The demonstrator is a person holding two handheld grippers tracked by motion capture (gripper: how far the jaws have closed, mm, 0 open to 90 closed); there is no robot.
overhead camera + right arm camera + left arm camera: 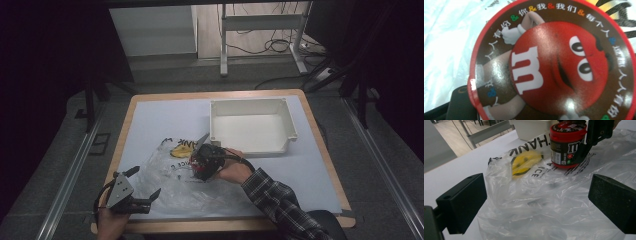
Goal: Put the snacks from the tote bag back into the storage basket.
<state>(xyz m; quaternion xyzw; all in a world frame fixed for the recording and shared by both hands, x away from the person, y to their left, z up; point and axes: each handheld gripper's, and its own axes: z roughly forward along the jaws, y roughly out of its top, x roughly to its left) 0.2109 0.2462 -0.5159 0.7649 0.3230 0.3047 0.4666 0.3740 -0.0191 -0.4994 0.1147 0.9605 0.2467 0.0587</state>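
The red-lidded candy jar (pixel 567 143) stands upright on the clear plastic bag (pixel 544 202), which lies spread flat on the white tabletop (pixel 165 117). On the bag, the jar sits just beside the yellow smiley print (pixel 525 162) and the black lettering, on the side of them nearer the white tray (pixel 250 125). The right gripper (pixel 204 161) comes down over the jar from above, its jaws clamped against the jar's sides; in the left gripper view one black jaw runs down the jar's label to its base. In the right gripper view the round lid (pixel 551 62), with its red cartoon face and ring of small characters, sits close under the camera, and the bag shows pale at the edge behind it. The person's hand and plaid sleeve (pixel 280 200) reach in toward the jar from the near edge of the table. The left gripper (pixel 140 192) hovers at the bag's near corner, well apart from the jar, with its jaws spread wide and nothing between them but crumpled plastic below. The tray rests beyond the bag, near the jar but not touching it, its open side up.
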